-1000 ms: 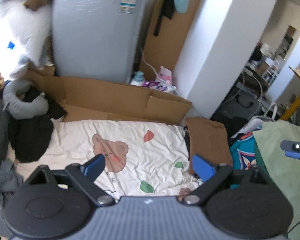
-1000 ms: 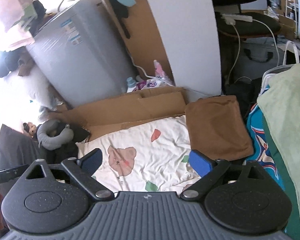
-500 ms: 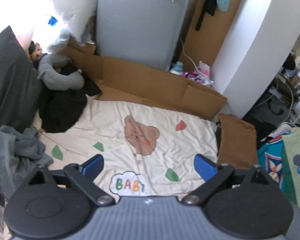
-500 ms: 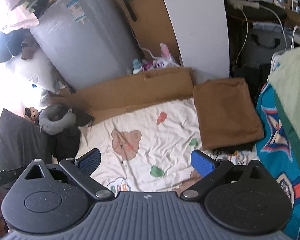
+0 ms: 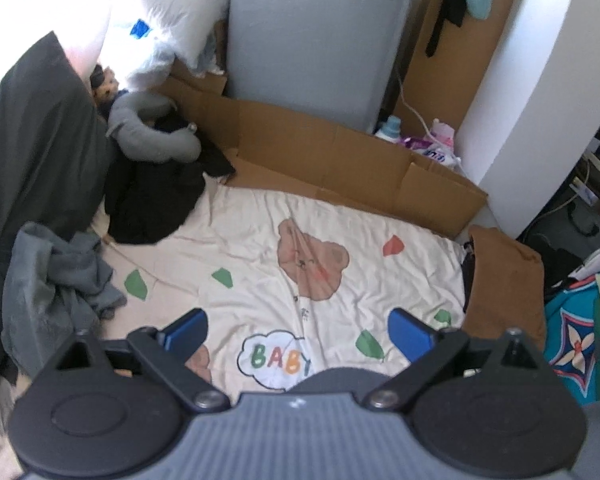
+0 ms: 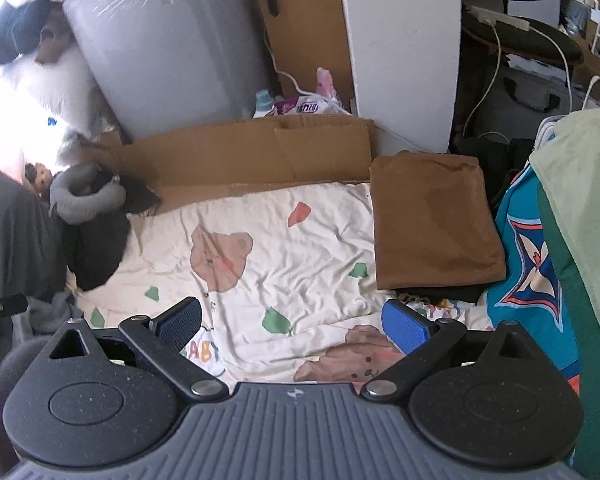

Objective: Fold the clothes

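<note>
A cream sheet (image 5: 340, 248) (image 6: 284, 256) printed with bears and the word BABY covers the work surface. A folded brown garment (image 5: 500, 280) (image 6: 432, 220) lies at its right edge on top of dark folded cloth. At the left sit a crumpled grey garment (image 5: 52, 280) and a black garment (image 5: 152, 204) (image 6: 96, 248). My left gripper (image 5: 298, 330) hovers open over the sheet's near middle, nothing between its blue pads. My right gripper (image 6: 292, 322) is open too, above the sheet just in front of the brown garment.
A flattened cardboard wall (image 5: 340, 152) (image 6: 252, 152) borders the sheet's far side, with a grey appliance (image 5: 312, 36) (image 6: 168, 48) and white pillar (image 6: 400, 48) behind. A grey neck pillow (image 5: 152, 136) lies at the left. Teal patterned and pale green cloth (image 6: 572, 240) lies at the right.
Both views have tilted down and swung left, so more of the sheet and the grey and black garments at the left show. Both grippers stay open and hold nothing.
</note>
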Tool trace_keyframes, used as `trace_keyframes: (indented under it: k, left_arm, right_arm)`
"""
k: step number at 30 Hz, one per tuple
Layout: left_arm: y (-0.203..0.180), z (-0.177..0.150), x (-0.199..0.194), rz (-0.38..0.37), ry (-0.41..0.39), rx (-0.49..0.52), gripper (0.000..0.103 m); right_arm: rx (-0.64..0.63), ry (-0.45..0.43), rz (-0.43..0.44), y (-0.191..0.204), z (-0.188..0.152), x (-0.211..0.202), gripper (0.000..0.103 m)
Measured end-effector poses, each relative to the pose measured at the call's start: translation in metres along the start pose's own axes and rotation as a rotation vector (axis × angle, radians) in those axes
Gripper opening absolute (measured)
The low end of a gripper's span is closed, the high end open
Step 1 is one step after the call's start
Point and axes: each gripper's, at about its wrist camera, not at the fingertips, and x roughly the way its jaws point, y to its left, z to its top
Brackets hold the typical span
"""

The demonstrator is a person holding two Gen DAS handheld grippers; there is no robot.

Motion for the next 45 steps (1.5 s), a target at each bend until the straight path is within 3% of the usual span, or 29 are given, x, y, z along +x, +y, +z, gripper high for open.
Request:
trace_keyframes:
  k: [7,23,33,45]
  left_arm:
    - [-0.008,-0.007,0.001,0.025,-0.003,0.003,0.100]
    - [-0.018,-0.021,0.009,0.057,0.032,0.005,0.102]
    - [-0.014,-0.020,0.014,0.051,0.058,-0.024,0.102]
    - [-0.022,-0.020,0.013,0.097,0.070,0.035,0.102]
  right_arm:
    - [-0.038,0.028,-0.016,0.001,-0.007,0.012,0.100]
    - [-0.106,0.067,0.032,0.022,-0.008,0.036,0.100]
    - [-0.063,0.101,0.061,0.016,-0.012,0.044,0.100]
    - [-0.051,0.105,0.063,0.015,-0.011,0.048,0.099]
